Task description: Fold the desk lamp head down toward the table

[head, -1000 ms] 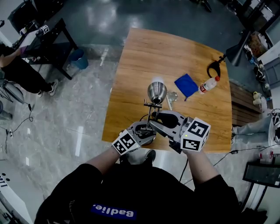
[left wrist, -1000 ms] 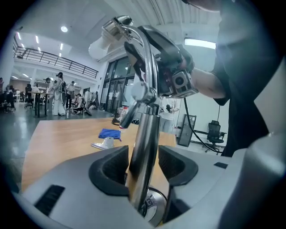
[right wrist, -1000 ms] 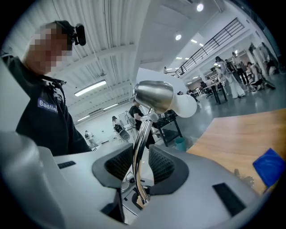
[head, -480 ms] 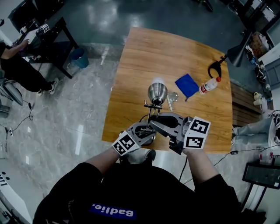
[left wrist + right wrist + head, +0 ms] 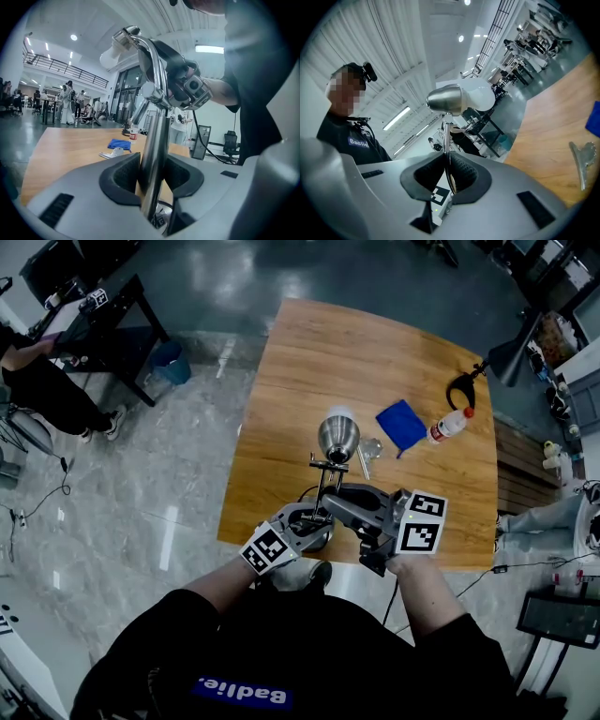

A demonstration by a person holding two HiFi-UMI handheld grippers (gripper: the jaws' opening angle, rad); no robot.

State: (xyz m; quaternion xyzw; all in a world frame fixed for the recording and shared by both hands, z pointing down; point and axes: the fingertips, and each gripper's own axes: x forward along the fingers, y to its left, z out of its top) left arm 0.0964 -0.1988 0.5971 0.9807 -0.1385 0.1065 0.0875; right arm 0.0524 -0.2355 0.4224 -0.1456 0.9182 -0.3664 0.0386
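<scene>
The left claw (image 5: pixel 151 174) now clamps the lamp's thick post (image 5: pixel 155 136), where a second ago its jaws stood wider. The right claw (image 5: pixel 448 174), rolled since then, is closing on the thin rod (image 5: pixel 446 136) between its pads, below the lamp head (image 5: pixel 337 435), which stays raised above the tabletop (image 5: pixel 375 352), ahead of both claws.

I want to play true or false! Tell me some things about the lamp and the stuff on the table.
1. The left gripper is shut on the lamp post. True.
2. The lamp head lies flat on the table. False: it is up on its arm, above the table.
3. The cloth is red. False: the cloth is blue.
4. A bottle with a red cap is on the table. True.
</scene>
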